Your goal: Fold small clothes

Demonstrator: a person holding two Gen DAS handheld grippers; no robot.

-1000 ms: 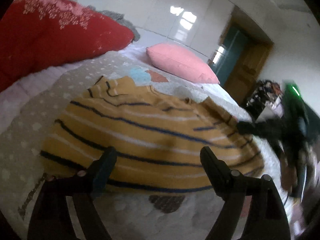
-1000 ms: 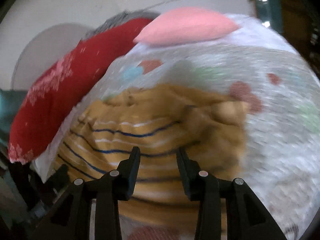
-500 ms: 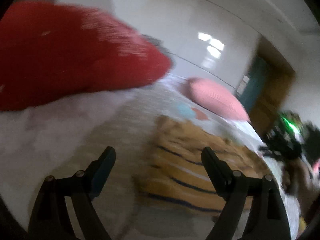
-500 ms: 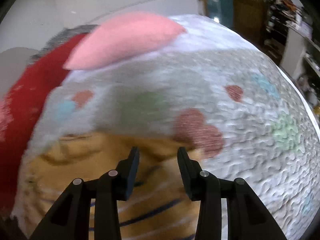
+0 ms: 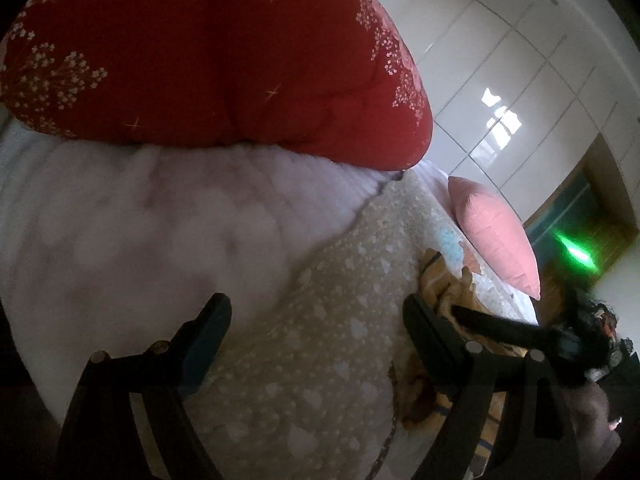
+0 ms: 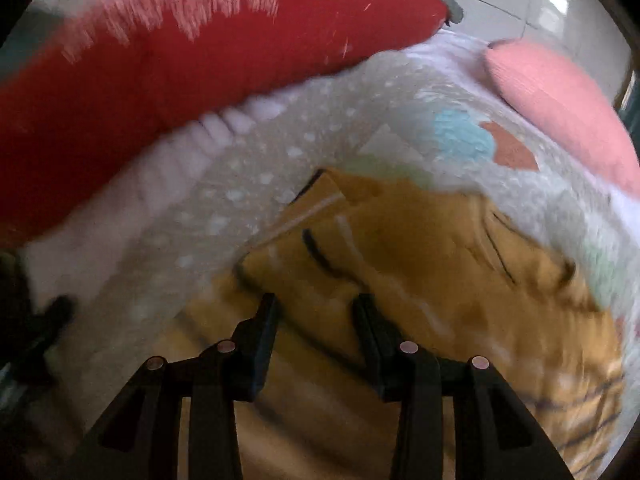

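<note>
Mustard striped top (image 6: 420, 248) lies rumpled mid-bed on the quilt (image 5: 320, 320). Soft, light, limp; best pinched at a hem corner. Left gripper (image 5: 316, 320) jaws wide apart; right gripper (image 6: 316, 316) jaws apart, empty.

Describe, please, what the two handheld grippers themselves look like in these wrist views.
Both the left gripper and the right gripper are matte black, with two flat, blunt, angular fingers carried on strut-like linkages with round silver pivot pins. No cables, sleeves or markings show.
</note>
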